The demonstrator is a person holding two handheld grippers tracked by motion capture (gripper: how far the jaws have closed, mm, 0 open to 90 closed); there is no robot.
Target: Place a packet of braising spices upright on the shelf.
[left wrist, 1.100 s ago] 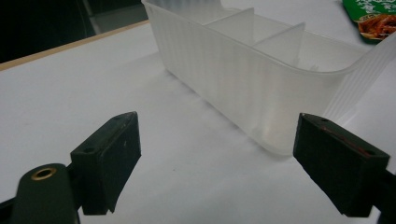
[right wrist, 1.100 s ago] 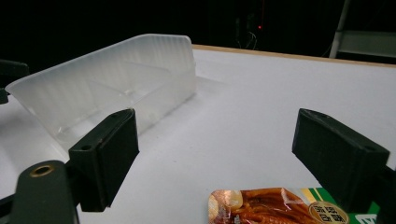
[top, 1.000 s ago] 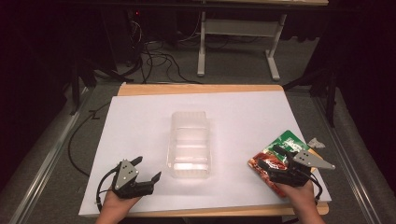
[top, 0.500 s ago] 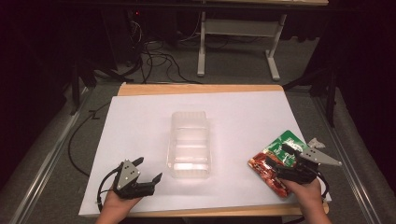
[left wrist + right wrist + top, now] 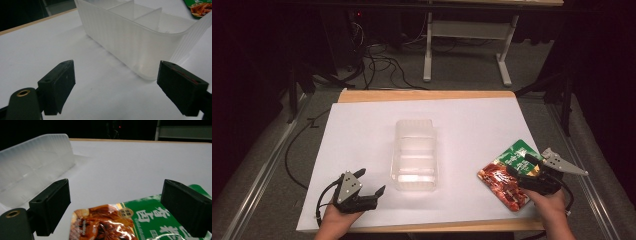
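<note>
While both sets of jaws stand wide apart and hold nothing, the right hand-held gripper (image 5: pixel 523 170) hovers over the flat red-and-green printed food pouch (image 5: pixel 504 175), which lies near the right edge of the white-covered bench (image 5: pixel 472 120). The left hand-held gripper (image 5: pixel 371 187) rests at the near left, just beside the clear ribbed plastic divided container (image 5: pixel 414 155) standing mid-bench.
</note>
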